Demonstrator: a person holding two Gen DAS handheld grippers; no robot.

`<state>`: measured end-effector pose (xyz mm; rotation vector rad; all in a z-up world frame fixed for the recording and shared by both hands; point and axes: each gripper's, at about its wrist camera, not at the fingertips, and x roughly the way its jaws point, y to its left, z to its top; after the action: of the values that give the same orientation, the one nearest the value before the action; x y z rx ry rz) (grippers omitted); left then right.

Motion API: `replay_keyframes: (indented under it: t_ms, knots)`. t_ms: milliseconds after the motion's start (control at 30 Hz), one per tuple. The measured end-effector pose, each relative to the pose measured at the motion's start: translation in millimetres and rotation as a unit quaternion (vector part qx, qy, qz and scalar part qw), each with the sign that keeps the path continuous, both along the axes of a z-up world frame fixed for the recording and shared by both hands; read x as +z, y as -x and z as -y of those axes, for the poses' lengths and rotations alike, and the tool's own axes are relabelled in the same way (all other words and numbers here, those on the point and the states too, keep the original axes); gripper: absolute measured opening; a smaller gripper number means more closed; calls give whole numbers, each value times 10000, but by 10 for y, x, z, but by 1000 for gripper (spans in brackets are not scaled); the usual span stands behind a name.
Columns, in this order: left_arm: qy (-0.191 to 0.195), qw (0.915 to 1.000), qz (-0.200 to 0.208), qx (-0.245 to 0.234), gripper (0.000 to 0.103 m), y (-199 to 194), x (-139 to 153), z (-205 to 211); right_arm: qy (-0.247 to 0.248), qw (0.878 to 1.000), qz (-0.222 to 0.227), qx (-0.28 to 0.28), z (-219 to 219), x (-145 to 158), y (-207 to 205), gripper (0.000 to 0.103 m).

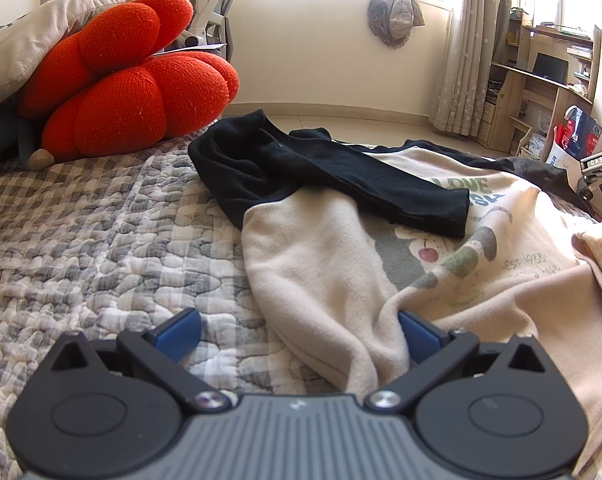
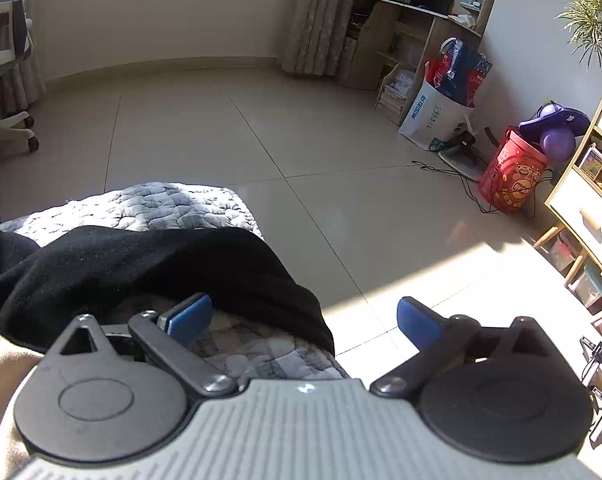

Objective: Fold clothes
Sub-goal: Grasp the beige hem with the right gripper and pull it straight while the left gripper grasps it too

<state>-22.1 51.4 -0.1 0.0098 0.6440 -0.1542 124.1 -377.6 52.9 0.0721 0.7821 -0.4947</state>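
A cream sweatshirt with black sleeves and a printed front lies spread on the checked quilt. Its left black sleeve is folded across the chest. My left gripper is open at the shirt's lower left edge, with a ridge of cream cloth lying between its blue pads. My right gripper is open at the bed's corner, over the other black sleeve, which hangs at the quilt's edge. It holds nothing.
A red knitted cushion and a grey pillow lie at the far left of the bed. The tiled floor lies beyond the bed corner, with bags, shelves and a desk along the right wall.
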Motion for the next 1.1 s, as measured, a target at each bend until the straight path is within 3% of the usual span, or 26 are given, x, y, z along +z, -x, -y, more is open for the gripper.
replay_keyframes:
  t_ms: [67,133,200,233,333,467,633,700,833,900,933,967,1000,1100]
  knots:
    - [-1,10000,0,0,103,1,0,1,-698,9974,161,-122,179,18,107,103]
    - [-1,10000,0,0,103,2,0,1,-1577,9866,302,-286,367,13,221,103]
    - [-1,10000,0,1,103,3,0,2,-2073,9779,183,-194,468,-27,264,103]
    - [-1,10000,0,1,103,3,0,1,-2048,9788,36,-48,466,-43,271,103]
    - [0,10000,0,1,103,4,1,2,-1238,9898,-438,549,285,-17,305,103]
    - [-1,10000,0,1,103,5,1,2,-368,9873,-409,1492,-133,179,478,103]
    - [16,10000,-28,-22,103,-18,-5,-3,301,9476,-267,3170,-665,355,847,103]
    - [40,10000,-27,-35,103,-21,-4,-10,212,9249,-187,3792,-828,371,978,103]
    - [54,10000,-24,-43,103,-17,-7,-11,-491,8802,-213,4715,-1068,225,1098,103]
    - [67,10000,-27,-44,103,-14,-8,-11,-501,8715,-359,4864,-1180,115,1101,103]
    - [73,10000,-29,-44,103,-13,-9,-11,-487,8679,-439,4923,-1236,58,1100,100]
    - [80,10000,-31,-44,103,-12,-9,-12,-448,8668,-575,4933,-1263,15,1089,76]
    - [134,9999,-58,-50,103,-16,-3,-27,-403,8661,-725,4929,-1283,-25,1076,44]
    - [120,9988,-442,-195,103,-32,72,-23,-465,8667,-801,4902,-1214,37,1108,18]
